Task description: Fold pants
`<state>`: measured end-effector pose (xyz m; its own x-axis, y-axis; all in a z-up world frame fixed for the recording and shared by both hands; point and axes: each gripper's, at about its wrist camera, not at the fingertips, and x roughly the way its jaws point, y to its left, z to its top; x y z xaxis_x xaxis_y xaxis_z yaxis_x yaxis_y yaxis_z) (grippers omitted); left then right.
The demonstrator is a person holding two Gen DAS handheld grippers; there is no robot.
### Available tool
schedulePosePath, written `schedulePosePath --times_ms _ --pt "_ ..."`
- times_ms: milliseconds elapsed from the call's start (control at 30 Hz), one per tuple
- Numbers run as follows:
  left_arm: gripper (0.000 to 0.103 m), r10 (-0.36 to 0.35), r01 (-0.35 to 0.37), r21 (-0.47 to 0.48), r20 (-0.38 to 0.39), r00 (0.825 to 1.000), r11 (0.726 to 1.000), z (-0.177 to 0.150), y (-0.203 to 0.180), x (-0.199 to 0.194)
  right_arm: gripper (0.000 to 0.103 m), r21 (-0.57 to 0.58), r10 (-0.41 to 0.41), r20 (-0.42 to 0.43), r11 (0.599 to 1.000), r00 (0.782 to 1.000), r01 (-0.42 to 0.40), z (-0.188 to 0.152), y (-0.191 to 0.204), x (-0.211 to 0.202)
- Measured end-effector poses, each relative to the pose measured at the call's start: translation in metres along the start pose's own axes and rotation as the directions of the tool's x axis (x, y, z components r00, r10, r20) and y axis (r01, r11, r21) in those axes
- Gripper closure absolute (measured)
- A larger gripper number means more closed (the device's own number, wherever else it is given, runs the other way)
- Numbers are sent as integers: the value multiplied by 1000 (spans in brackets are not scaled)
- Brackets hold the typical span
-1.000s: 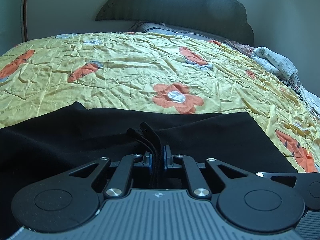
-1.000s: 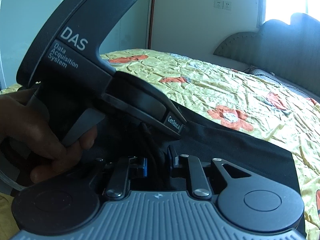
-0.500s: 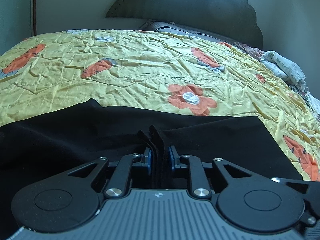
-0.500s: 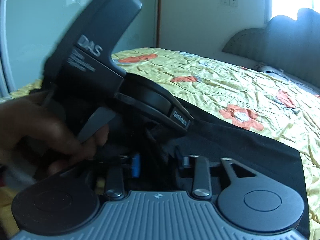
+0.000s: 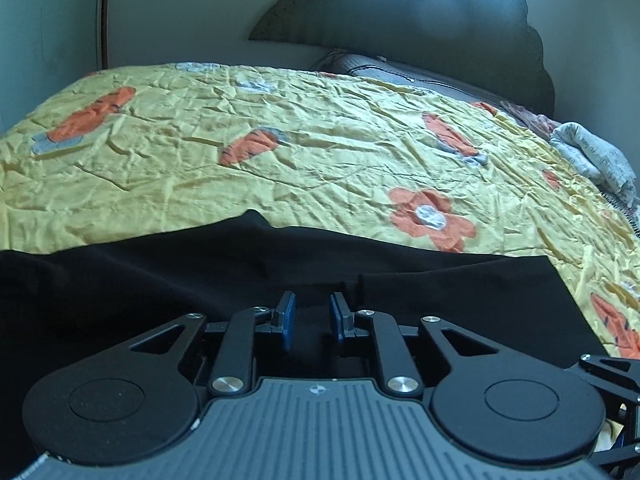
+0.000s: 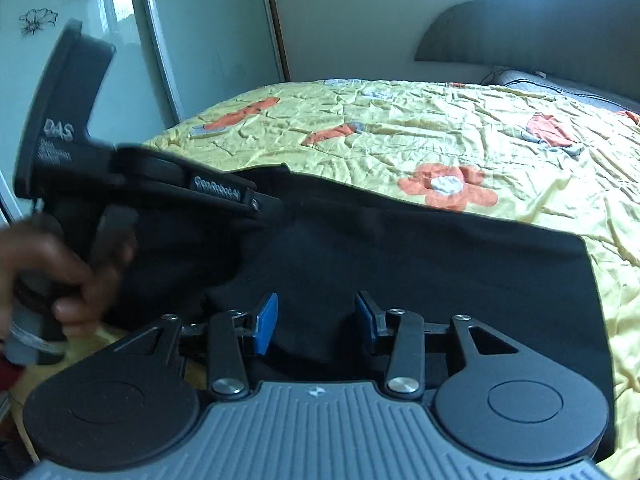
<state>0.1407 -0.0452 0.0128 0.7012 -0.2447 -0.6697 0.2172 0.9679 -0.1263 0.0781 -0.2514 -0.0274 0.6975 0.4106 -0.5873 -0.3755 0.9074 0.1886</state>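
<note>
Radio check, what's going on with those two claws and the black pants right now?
Left claw and right claw have just been opening, nothing pinched. Black pants flat on the yellow bedspread. Nothing in the way.

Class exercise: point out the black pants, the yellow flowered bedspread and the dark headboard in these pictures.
black pants [image 6: 420,264]: right wrist view, flat middle of the cloth.
yellow flowered bedspread [image 5: 320,152]: left wrist view, wrinkled middle area.
dark headboard [image 5: 420,28]: left wrist view, centre of its upholstered face.

Black pants [image 5: 248,280] are lying on a yellow bedspread [image 5: 320,152] that is showing orange flowers and carrots with grey-blue bits. The grippers' pads [image 6: 267,322] are showing blue on black-and-grey bodies. The headboard [image 5: 420,28] is looking dark grey; a wardrobe door [image 6: 208,40] is showing black flower outlines.
</note>
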Motion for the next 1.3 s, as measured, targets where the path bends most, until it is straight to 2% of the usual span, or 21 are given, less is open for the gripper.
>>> schedulePosePath --times_ms 133,200,267,333,500,667,967,1033,1100,1233,1300 --pt "59 24 -24 35 8 1000 999 -3 0 -6 61 24 7 63 1000 998 -9 8 1 -3" --pt "53 35 -35 34 10 999 999 -7 1 -8 60 6 14 57 1000 998 -15 9 8 5" --pt "49 42 -42 39 7 999 998 -10 2 -8 60 -19 12 10 1000 1000 -12 13 10 15" --pt "48 49 -49 45 -1 999 998 -13 2 -7 60 -42 -6 -23 999 1000 5 15 11 24" --pt "43 50 -50 50 6 999 997 -17 3 -11 60 -2 -13 26 1000 1000 13 16 13 15" --pt "41 45 -45 52 10 999 998 -20 4 -16 57 -12 -28 -10 1000 1000 27 14 13 29" --pt "38 39 -39 31 9 999 999 -25 13 -26 55 8 -46 28 999 999 45 17 15 21" --pt "38 42 -43 25 16 999 999 -27 17 -32 55 -7 -42 15 999 999 42 18 18 23" --pt "37 50 -51 18 35 998 999 -29 23 -41 49 -48 -48 -34 998 998 47 17 24 31" --pt "30 106 -106 0 56 993 994 -37 46 -56 47 -74 -80 -10 994 997 79 20 33 29" --pt "32 106 -106 6 19 994 994 -43 57 -56 47 -70 -68 26 995 997 69 24 39 25"
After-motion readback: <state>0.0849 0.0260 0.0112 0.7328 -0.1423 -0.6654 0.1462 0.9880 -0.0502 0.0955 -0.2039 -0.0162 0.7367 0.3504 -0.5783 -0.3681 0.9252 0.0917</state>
